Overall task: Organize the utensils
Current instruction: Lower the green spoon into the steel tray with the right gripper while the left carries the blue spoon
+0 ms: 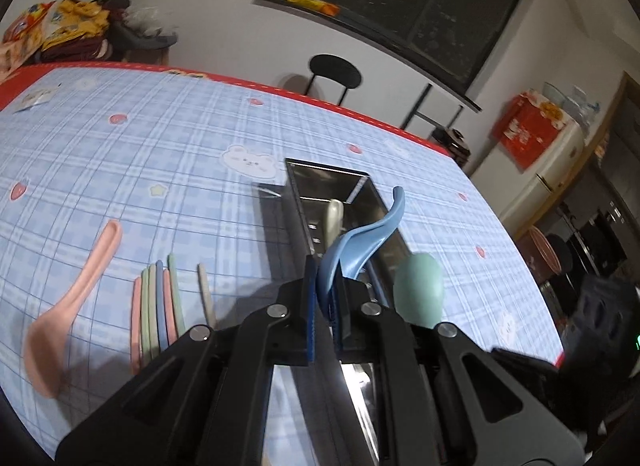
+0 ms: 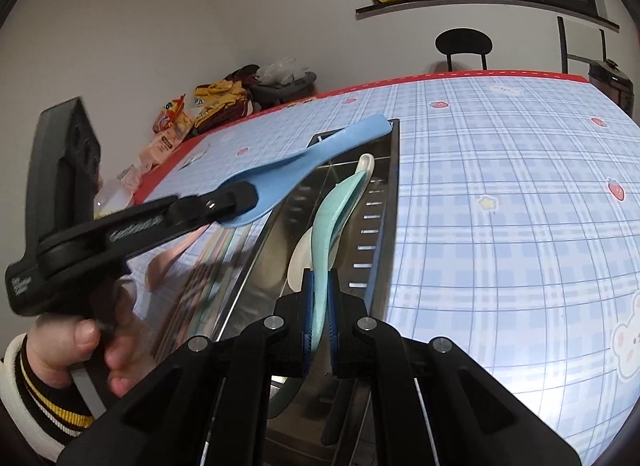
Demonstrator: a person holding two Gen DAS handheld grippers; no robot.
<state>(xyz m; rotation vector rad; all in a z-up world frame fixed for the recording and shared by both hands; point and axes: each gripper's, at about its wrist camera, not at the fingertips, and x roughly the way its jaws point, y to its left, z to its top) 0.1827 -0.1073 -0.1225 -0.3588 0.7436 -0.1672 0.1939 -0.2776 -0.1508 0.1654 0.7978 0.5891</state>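
Note:
My left gripper (image 1: 325, 298) is shut on a blue spoon (image 1: 362, 236) and holds it over the near end of the steel utensil tray (image 1: 296, 185). My right gripper (image 2: 320, 306) is shut on a mint-green spoon (image 2: 336, 213), held above the tray (image 2: 394, 169); its bowl shows in the left wrist view (image 1: 419, 290). A cream spoon (image 1: 334, 217) lies inside the tray (image 2: 298, 262). The left gripper with the blue spoon (image 2: 304, 169) shows at the left of the right wrist view. A pink spoon (image 1: 68, 306) and several pastel chopsticks (image 1: 158, 306) lie on the tablecloth left of the tray.
The table carries a blue plaid cloth with a red border (image 1: 180, 137). Bags and snack packets (image 1: 60, 25) are piled at the far left corner. A black chair (image 1: 334, 73) stands behind the table. A fridge with a red box (image 1: 532, 153) stands to the right.

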